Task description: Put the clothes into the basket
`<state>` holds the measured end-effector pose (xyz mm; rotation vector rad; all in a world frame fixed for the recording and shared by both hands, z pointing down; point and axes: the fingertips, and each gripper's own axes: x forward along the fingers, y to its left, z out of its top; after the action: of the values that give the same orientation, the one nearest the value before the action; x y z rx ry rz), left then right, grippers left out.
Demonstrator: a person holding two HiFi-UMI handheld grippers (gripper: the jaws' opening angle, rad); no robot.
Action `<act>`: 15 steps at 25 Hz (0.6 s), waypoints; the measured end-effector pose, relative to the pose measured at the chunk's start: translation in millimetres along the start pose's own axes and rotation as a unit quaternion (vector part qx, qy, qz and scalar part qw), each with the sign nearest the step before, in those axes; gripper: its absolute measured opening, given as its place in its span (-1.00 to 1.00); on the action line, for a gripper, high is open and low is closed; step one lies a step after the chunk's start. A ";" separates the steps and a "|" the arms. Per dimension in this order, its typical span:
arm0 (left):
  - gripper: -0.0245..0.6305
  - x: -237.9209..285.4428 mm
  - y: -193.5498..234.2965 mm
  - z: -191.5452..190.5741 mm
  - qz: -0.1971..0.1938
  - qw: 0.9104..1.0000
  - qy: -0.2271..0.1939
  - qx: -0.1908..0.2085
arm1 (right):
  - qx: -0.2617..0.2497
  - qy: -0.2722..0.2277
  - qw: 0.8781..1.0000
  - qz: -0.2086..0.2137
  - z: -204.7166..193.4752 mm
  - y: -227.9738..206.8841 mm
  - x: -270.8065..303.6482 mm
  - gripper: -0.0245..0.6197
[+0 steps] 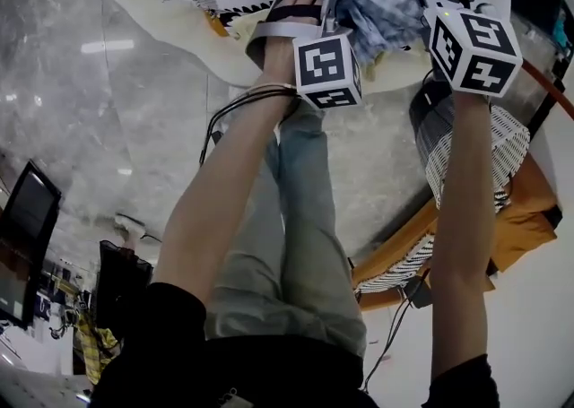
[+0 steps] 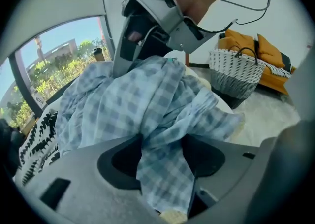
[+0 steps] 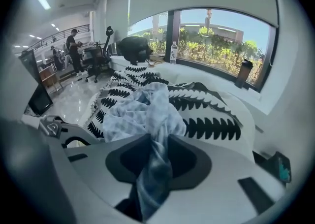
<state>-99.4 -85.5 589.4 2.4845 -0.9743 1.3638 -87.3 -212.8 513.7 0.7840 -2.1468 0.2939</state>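
The shirt [image 2: 147,95], a pale blue plaid, lies heaped on a black-and-white throw [image 3: 206,119] over a cream couch [image 1: 170,21], at 12 o'clock in the head view and not yet in the basket [image 2: 236,78]. Both grippers reach into the heap from opposite sides, probably because a loose, floppy garment lifts more cleanly from two points than from one. The right gripper [image 3: 155,164] has its jaws pinching a narrow, twisted rope of the cloth, which runs straight down the gap. That bunching suggests a firm hold on several layers rather than a single edge that could slip out. The left gripper [image 2: 161,154] has its jaws spread wide, with a broad fold of the shirt lying in the gap but, as far as I can judge, not squeezed. It looks set to take its own hold before any lift. In the left gripper view the right gripper stands at 12 o'clock, just beyond the heap, so the two grips would sit near each other on the bundle and keep it compact. The basket, white wicker with dark handles, stands on the floor at 2 o'clock in that view, beside an orange cushion [image 2: 268,50]. In the head view it is at 4 o'clock, under the right forearm, so the carry looks short. Trailing sleeves could snag the throw as the shirt rises.
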 end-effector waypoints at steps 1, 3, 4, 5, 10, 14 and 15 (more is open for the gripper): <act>-0.19 -3.6 2.7 0.6 0.004 1.000 -0.006 -0.008 | -0.004 -0.003 1.000 -0.006 2.3 1.1 -3.1 -0.61; -0.65 -16.4 8.3 -0.1 0.016 0.999 -0.021 -0.032 | -0.005 -0.013 1.000 -0.014 8.3 5.2 -10.6 -0.69; -0.78 -23.9 10.1 -1.5 0.020 0.998 -0.027 -0.046 | 0.001 -0.019 1.000 -0.014 10.8 8.5 -15.9 -0.72; -0.80 -31.5 11.4 -3.2 0.022 0.997 -0.031 -0.061 | 0.010 -0.025 1.000 -0.010 12.9 12.9 -22.5 -0.75; -0.82 -83.8 26.1 -0.1 0.030 0.988 -0.057 -0.143 | 0.045 -0.066 0.997 -0.001 26.6 35.0 -75.2 -0.77; -0.82 -131.4 27.3 10.9 0.038 0.979 -0.078 -0.186 | 0.074 -0.100 0.992 -0.007 28.6 53.7 -129.3 -0.78; -0.82 -141.4 28.4 12.3 0.038 0.977 -0.083 -0.194 | 0.077 -0.104 0.992 -0.011 30.0 58.4 -138.2 -0.78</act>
<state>-161.2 -46.2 464.5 2.3054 -1.2457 0.8849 -76.5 -120.7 391.9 0.9622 -2.3291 0.3841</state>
